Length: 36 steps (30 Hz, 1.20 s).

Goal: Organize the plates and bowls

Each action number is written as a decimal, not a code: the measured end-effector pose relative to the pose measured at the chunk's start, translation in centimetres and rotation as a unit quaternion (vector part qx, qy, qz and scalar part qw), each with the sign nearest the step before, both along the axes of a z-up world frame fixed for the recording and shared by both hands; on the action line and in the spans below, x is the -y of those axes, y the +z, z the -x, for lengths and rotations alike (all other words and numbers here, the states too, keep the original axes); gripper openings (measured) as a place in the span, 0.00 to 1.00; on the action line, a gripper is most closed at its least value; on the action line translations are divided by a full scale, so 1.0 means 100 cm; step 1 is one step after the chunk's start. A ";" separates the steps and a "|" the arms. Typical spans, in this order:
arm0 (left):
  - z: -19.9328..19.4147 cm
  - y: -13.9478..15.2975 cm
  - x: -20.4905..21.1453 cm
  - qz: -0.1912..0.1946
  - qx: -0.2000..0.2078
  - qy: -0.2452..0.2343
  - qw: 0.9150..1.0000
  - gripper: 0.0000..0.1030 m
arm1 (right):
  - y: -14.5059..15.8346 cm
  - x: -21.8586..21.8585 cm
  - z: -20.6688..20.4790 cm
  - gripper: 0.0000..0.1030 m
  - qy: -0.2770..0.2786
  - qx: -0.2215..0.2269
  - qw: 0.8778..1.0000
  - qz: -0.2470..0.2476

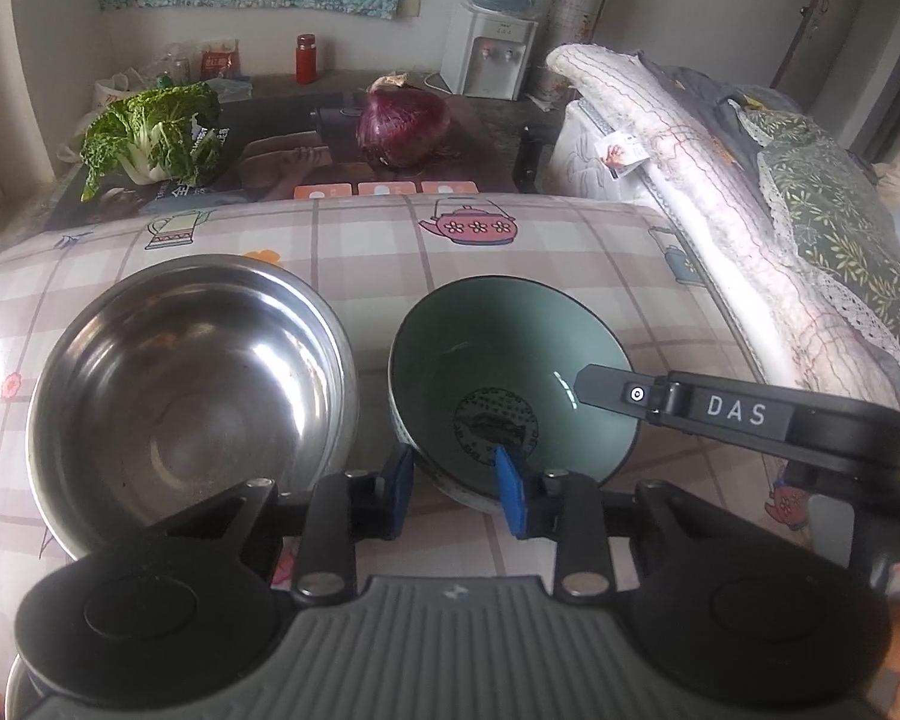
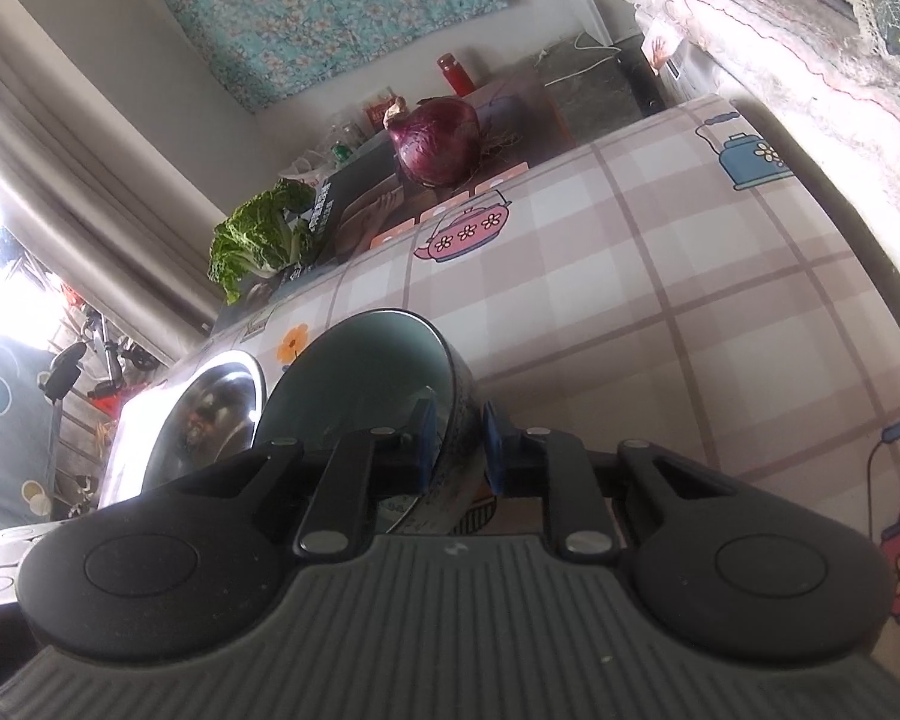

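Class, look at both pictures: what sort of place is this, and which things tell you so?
Probably a lived-in home room used for meals: a table with a teapot-print cloth, a water dispenser, and folded bedding piled beside it.

— How does your left gripper (image 1: 453,480) stand?
— It points steeply down. Its blue pads (image 1: 399,477) pinch the near rim of the green bowl (image 1: 510,360), one pad outside and one inside.
— And your right gripper (image 2: 457,450)?
— You hold it rolled to one side, with the jaws almost together, clamping the wall of the same bowl.
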<state>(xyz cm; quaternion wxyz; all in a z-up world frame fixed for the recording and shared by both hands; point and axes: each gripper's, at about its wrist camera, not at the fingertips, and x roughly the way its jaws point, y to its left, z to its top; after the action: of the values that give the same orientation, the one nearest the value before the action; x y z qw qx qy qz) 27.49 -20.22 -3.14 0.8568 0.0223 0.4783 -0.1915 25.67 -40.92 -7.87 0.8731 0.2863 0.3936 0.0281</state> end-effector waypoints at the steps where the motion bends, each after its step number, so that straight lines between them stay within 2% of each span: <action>1: 0.003 0.001 0.000 -0.002 0.000 -0.005 1.000 0.30 | 0.000 0.001 0.002 0.15 0.001 -0.001 1.000 -0.003; 10: 0.025 0.009 0.006 -0.007 -0.005 -0.047 0.999 0.30 | 0.005 0.005 0.029 0.17 0.014 -0.005 1.000 -0.005; 17: 0.018 0.006 0.004 0.000 -0.012 -0.022 1.000 0.30 | 0.005 0.007 0.034 0.18 0.015 -0.003 1.000 -0.009; 24: 0.008 0.000 0.003 -0.007 -0.010 0.002 1.000 0.33 | 0.003 0.010 0.036 0.18 0.016 0.002 1.000 -0.016; 29: -0.002 -0.007 0.004 -0.013 -0.004 0.021 1.000 0.33 | 0.002 0.010 0.036 0.18 0.013 0.003 1.000 -0.020; 32: -0.002 -0.008 0.007 -0.015 -0.008 0.019 1.000 0.22 | 0.001 0.011 0.035 0.18 0.013 0.003 1.000 -0.023; 36: 0.007 -0.006 0.009 -0.021 -0.011 -0.006 1.000 0.24 | 0.003 0.012 0.037 0.18 0.012 0.003 1.000 -0.017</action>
<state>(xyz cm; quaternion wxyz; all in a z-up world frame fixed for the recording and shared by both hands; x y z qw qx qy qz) 26.77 -21.10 -3.75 0.8497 0.0411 0.4916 -0.1864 21.96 -42.16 -7.59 0.8689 0.2965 0.3936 0.0460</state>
